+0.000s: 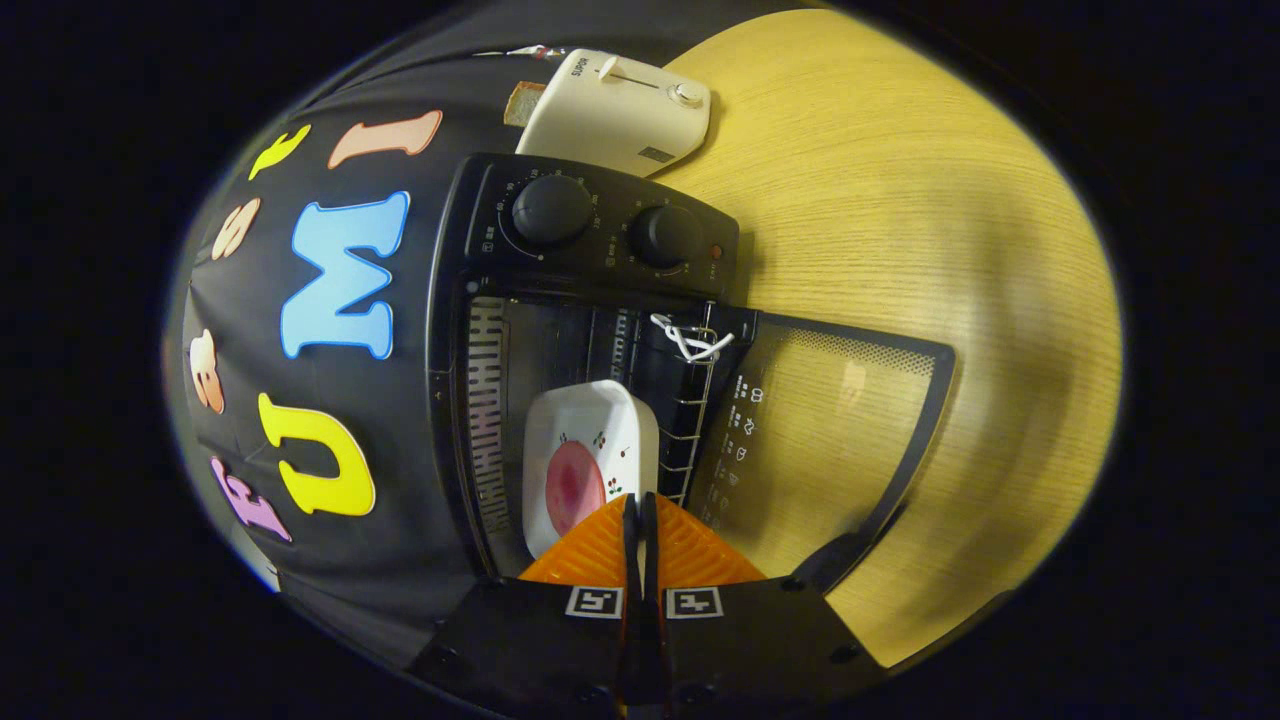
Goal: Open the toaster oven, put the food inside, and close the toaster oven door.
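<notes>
Two of three steps looked done, judging by layout. Toaster oven [590,330] was open, its glass door [830,440] swung fully down flat over the wooden table [930,220]. The white dish [590,440] with the pink slice of food [573,486] on it sat inside the cavity on the wire rack [690,420], just ahead of the fingers. The gripper [640,520] had its fingers pressed together with almost no gap. They appeared to pinch the dish's near rim, but the contact was hidden behind the pads, so couldn't confirm clamped vs. just closed beside it. Dish looked mostly in, near edge possibly still close to the opening. Left to do, my read: let go of the dish, back out, lift the door by its handle [835,560] and shut it. A white pop-up toaster [620,110] with a bread slice [522,103] sat beyond the oven, not involved.
</notes>
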The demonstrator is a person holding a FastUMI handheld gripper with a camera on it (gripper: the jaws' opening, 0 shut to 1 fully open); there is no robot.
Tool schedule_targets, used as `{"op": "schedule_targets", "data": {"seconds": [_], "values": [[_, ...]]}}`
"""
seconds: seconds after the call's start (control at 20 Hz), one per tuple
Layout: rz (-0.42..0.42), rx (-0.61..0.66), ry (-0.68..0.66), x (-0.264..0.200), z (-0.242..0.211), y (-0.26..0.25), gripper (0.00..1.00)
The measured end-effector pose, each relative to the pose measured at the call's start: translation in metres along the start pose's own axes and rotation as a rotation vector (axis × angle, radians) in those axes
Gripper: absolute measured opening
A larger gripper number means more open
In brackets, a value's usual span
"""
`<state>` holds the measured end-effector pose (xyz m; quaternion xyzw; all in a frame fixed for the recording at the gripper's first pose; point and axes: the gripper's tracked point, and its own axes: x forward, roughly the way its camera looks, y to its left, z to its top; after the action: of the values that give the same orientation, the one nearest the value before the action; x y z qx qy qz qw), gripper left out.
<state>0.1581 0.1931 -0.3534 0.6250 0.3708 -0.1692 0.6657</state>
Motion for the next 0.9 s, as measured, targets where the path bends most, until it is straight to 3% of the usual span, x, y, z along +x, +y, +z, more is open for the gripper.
{"op": "schedule_targets", "data": {"seconds": [0.5, 0.6, 0.7, 0.9], "values": [[-0.021, 0.085, -0.089, 0.045, 0.0, 0.015, 0.05], [0.008, 0.099, -0.083, 0.044, -0.001, 0.023, 0.05], [0.029, 0.083, -0.066, 0.042, -0.011, 0.028, 0.12], [0.077, -0.019, -0.027, 0.023, -0.022, 0.034, 0.56]]}}
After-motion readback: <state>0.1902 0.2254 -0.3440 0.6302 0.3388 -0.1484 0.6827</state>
